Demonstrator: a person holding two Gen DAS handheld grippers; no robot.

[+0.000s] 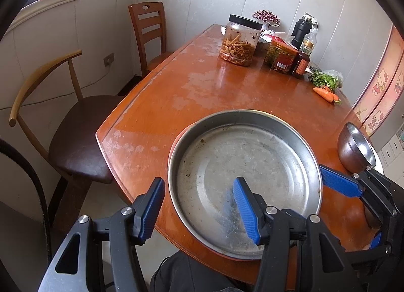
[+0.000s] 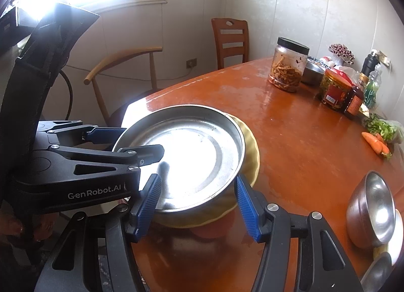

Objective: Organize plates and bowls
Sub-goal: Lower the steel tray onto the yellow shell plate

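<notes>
Steel plate (image 1: 245, 180) sits empty atop yellow plate (image 2: 250, 140).

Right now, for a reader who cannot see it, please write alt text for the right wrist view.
A steel pan sits on a yellow plate near the edge of an orange-brown table, with the right hand-held gripper open around its near rim and the left hand-held gripper straddling its left rim. A steel bowl stands at the right; jars and carrots are farther back.
</notes>
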